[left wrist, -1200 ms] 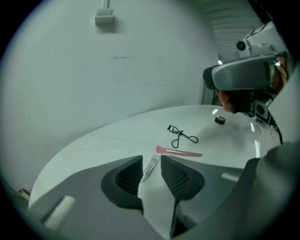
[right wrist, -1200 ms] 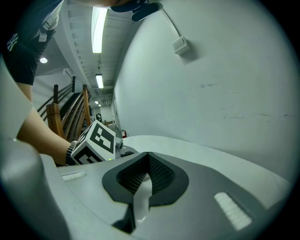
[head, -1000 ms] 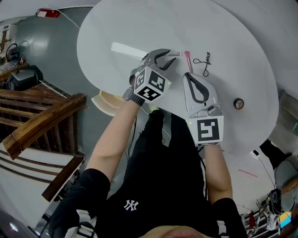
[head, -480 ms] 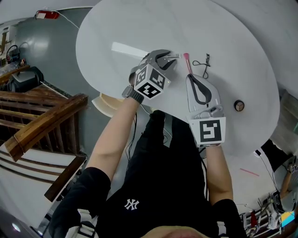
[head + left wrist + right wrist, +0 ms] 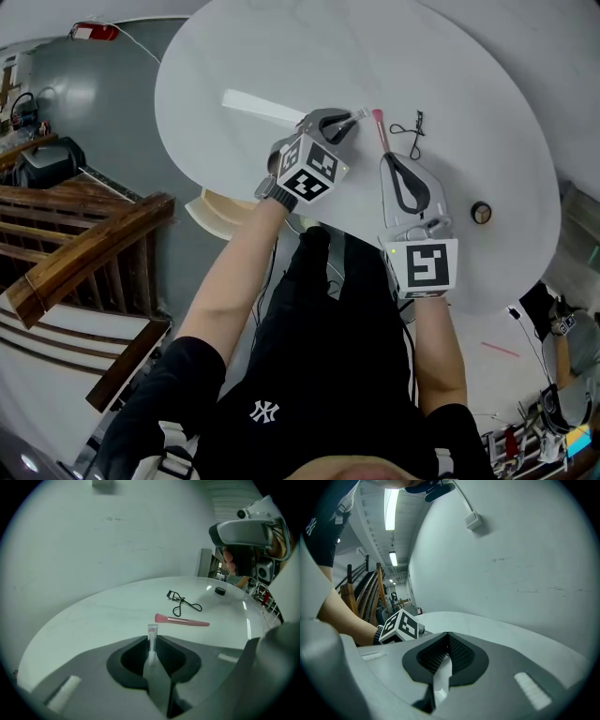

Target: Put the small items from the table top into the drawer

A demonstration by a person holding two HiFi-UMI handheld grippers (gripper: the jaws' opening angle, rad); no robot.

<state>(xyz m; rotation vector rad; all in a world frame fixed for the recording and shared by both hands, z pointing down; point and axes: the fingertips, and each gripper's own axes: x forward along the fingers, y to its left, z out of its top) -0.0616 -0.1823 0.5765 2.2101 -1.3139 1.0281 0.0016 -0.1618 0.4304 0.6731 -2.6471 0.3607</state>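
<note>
The left gripper (image 5: 347, 119) is clamped on a small white tube (image 5: 151, 633) with red print on its flat crimped end. The tube's long axis runs straight out along the jaws, and its end pokes past the tips over the white round table (image 5: 281, 56). The move turns on where the open cream drawer (image 5: 214, 208) lies. It sits under the table's near rim, back toward the person and off to the left of this gripper, on the side away from where the tube points. I judge the left hand must draw back and drop below the rim to let the tube go. This hand is clearly the nearer one to the drawer. The right gripper (image 5: 387, 159) has its jaws together on nothing. Its tips are just short of the handle of a pink makeup brush (image 5: 379, 127), which lies roughly in line with them. An eyelash curler (image 5: 410, 124) lies just beside the brush.
</note>
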